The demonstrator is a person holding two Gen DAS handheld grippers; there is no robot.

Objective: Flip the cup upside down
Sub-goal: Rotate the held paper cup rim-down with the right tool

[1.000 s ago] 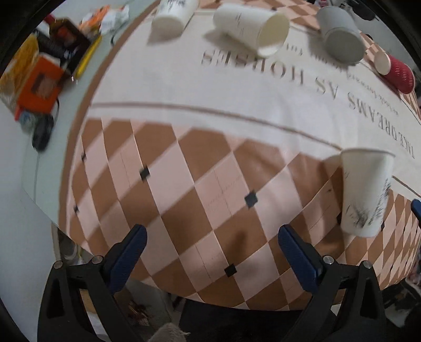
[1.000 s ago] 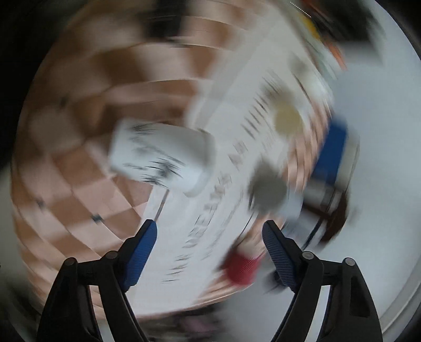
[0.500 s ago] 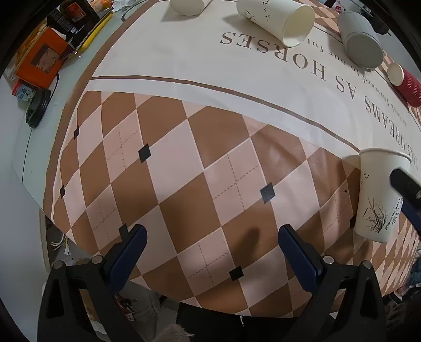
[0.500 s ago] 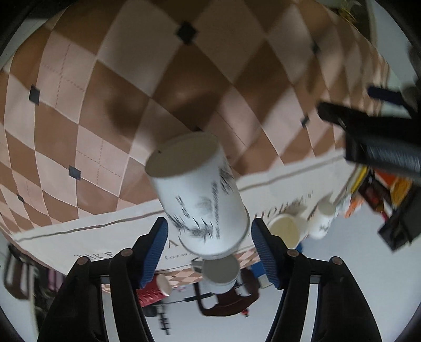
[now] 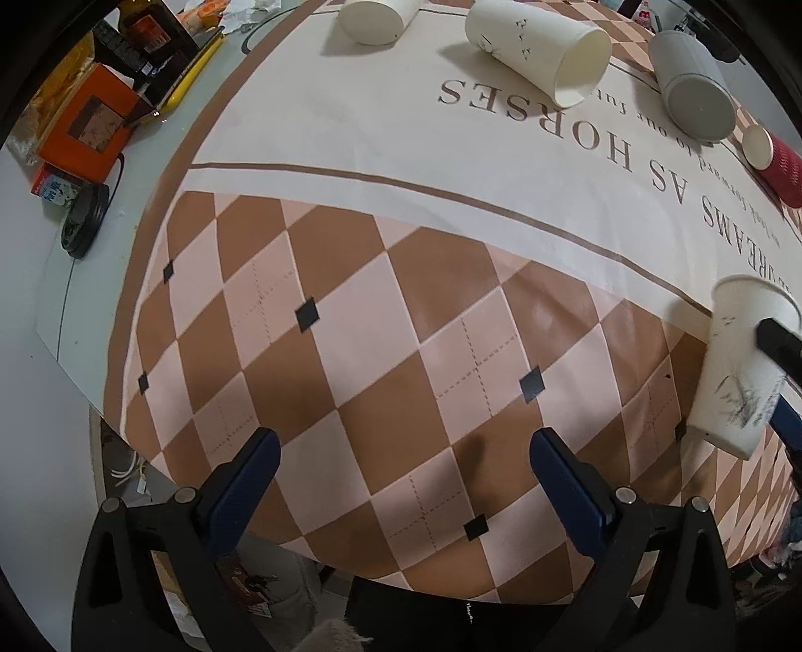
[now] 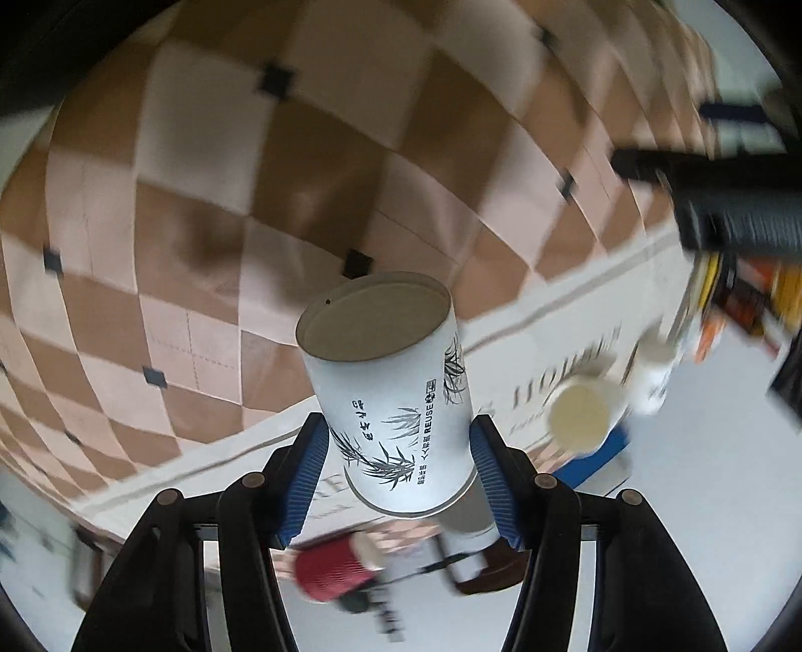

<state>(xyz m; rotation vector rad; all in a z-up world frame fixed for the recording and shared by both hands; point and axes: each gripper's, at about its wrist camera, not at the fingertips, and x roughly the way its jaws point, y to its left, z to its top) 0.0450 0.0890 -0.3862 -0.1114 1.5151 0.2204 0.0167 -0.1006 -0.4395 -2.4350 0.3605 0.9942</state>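
Observation:
A white paper cup [image 6: 396,401] with a bamboo print sits between the blue pads of my right gripper [image 6: 401,446], which is shut on its sides near the rim; its flat base points away from the camera. In the left wrist view the same cup [image 5: 742,371] stands at the right edge over the checkered cloth, with a right gripper finger [image 5: 779,346] across it. My left gripper [image 5: 406,476] is open and empty above the cloth's near edge.
Several other cups lie on the cloth's far band: a cream cup [image 5: 541,50], a white cup [image 5: 376,20], a grey cup [image 5: 694,85] and a red cup [image 5: 777,160]. Boxes and clutter [image 5: 95,120] sit off the cloth at the left.
My right gripper has closed its pads onto the cup, which now sits deeper between them. The left gripper has stayed open and drifted slightly.

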